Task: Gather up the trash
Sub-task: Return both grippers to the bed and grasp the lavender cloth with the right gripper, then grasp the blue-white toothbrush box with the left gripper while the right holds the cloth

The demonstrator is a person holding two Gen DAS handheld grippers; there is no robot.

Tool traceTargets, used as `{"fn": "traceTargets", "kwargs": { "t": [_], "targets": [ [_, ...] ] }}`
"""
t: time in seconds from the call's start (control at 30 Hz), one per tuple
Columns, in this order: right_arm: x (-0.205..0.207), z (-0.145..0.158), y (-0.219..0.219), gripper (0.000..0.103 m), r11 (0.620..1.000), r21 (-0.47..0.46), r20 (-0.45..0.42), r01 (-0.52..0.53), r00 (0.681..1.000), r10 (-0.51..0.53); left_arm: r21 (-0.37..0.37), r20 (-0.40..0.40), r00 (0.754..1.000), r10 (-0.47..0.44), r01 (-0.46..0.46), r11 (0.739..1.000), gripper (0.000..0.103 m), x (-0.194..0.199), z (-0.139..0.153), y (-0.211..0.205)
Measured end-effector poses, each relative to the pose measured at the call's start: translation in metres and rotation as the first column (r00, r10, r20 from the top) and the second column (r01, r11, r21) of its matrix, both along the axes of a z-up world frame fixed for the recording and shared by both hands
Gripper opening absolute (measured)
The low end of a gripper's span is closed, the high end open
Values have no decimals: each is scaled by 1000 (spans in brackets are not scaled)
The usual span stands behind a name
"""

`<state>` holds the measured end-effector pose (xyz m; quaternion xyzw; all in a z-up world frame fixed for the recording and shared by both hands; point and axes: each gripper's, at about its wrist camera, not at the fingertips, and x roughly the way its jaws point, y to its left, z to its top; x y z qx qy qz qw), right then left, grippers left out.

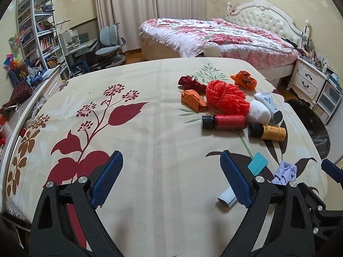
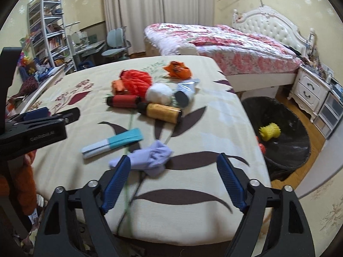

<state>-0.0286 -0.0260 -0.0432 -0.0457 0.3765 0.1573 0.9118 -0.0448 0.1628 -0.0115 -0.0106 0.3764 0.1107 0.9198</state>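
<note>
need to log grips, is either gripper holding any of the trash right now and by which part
Nothing is held. The left gripper and right gripper both stand open and empty over the bed; the crumpled lilac wrapper lies free near the right gripper's pads.

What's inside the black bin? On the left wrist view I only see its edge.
Observer: A yellow foam net lies in the bin, with something red beside it, partly hidden by the bed.
Operator: Is the right gripper carrying anything?
Observer: No. The right gripper is open and empty; the lilac cloth lies by one fingertip.
Operator: Are the teal and white bits behind my finger separate?
Observer: No, they're one long box, half teal and half white.
</note>
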Motion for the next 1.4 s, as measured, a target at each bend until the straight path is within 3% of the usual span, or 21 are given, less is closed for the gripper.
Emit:
{"fn": "traceTargets", "kwargs": {
  "t": [0.27, 0.53, 0.6, 0.77, 1.0, 1.4],
  "targets": [
    [4, -11, 34, 82, 996, -14, -37, -91, 995, 90, -14, -2, 1000, 27, -27, 1000, 90, -4, -4, 15],
    [15, -24, 32, 82, 998, -16, -76, -63, 995, 62, -33, -14, 999, 29, -30, 999, 90, -4, -11, 18],
    [16, -25, 31, 74, 998, -23, -69, -61, 996, 59, -33, -18, 1000, 22, -23, 999, 90, -3, -12, 15],
    [15, -24, 30, 74, 997, -50, -52, -65, 997, 63, -34, -26, 1000, 5, -6, 999, 90, 0, -15, 8],
    [19, -19, 13, 74, 996, -84, -14, -10, 1000, 9, -27, -35, 999, -39, 38, 999, 90, 3, -19, -11],
    [29, -16, -32, 74, 995, -42, -12, 94, 995, -95, -23, -69, 988, -141, 140, 990, 90, 11, -30, -46]
  ]
}}
